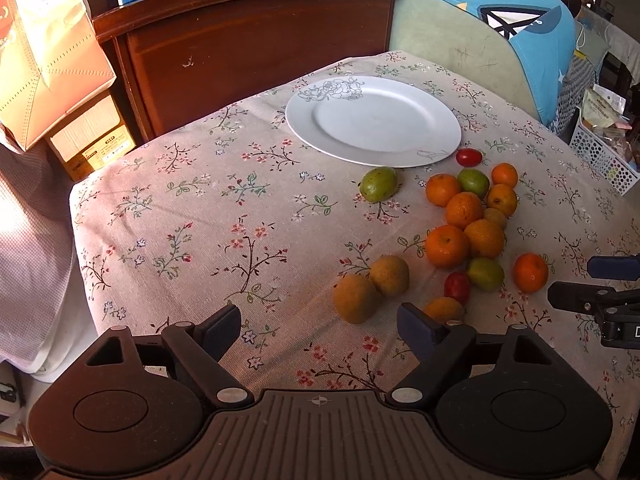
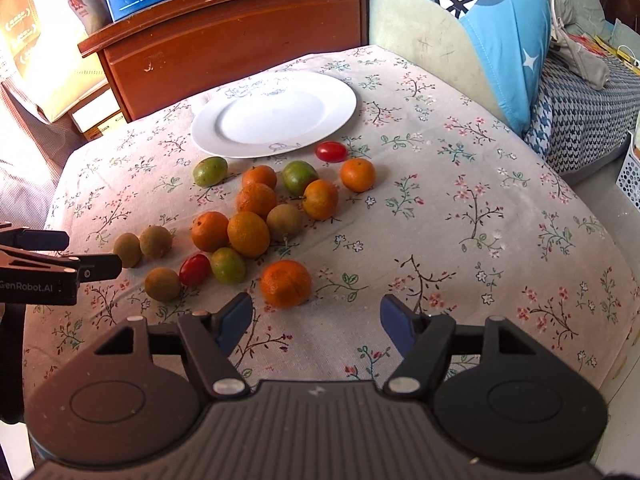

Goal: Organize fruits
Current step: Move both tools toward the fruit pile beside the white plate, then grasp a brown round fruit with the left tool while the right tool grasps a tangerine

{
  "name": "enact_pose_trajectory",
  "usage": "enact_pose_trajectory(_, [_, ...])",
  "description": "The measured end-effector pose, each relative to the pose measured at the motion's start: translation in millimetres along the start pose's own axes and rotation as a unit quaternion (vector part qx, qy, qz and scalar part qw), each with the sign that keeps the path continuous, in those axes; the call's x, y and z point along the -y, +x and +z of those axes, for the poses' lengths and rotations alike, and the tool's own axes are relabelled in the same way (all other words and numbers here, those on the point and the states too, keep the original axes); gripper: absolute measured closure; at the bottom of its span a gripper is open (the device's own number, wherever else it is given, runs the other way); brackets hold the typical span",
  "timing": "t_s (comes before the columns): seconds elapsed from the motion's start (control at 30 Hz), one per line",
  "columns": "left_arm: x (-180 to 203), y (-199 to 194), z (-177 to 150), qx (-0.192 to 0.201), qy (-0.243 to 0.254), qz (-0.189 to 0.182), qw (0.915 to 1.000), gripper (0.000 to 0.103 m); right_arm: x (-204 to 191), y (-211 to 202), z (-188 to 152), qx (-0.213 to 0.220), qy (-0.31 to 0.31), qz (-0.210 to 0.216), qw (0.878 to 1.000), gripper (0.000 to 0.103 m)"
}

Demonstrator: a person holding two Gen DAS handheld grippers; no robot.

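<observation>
Covering table: floral cloth (image 2: 440, 208) | behind: wooden cabinet (image 2: 240, 40), blue-draped sofa (image 2: 500, 40)

This is a room in a home, a lived-in one. A table has a floral tablecloth (image 1: 200, 220) and stands beside a wooden cabinet (image 1: 256, 40) with boxes on top. Cardboard boxes (image 1: 92, 140) stand beside it, and a sofa (image 2: 440, 40) carries a blue blanket (image 2: 500, 20).
</observation>
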State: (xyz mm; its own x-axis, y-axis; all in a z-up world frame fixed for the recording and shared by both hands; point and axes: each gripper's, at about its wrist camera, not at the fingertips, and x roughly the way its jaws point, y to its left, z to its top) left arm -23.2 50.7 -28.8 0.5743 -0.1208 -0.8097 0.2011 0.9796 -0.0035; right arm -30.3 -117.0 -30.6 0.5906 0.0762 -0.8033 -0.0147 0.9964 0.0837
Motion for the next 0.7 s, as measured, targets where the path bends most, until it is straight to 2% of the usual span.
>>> enact_pose_trajectory(0.1, [-1, 5, 0, -0.005, -0.001, -0.014, 0.9999, 0.032, -2, 2, 0, -0.001, -0.003, 0.002, 1.000, 0.037])
enact_pose_trajectory(0.17, [-1, 8, -1, -0.004, 0.001, -0.024, 0.9997, 0.036, -4, 4, 0, -0.001, -0.004, 0.002, 1.000, 0.037])
enact_pose_trajectory(0.3, [2, 14, -2, -0.003, 0.011, -0.027, 0.9996, 0.048, -5, 9, 1, -0.002, -0.003, 0.004, 1.000, 0.046])
enact_pose_trajectory(0.57, [4, 21, -1, 0.002, 0.017, -0.036, 0.9992, 0.053, -8, 17, 2, -0.004, 0.000, 0.007, 1.000, 0.047])
enact_pose_trajectory(0.7, [5, 22, -1, 0.009, 0.027, -0.033, 0.9991, 0.062, -8, 19, 2, -0.004, 0.000, 0.008, 1.000, 0.048])
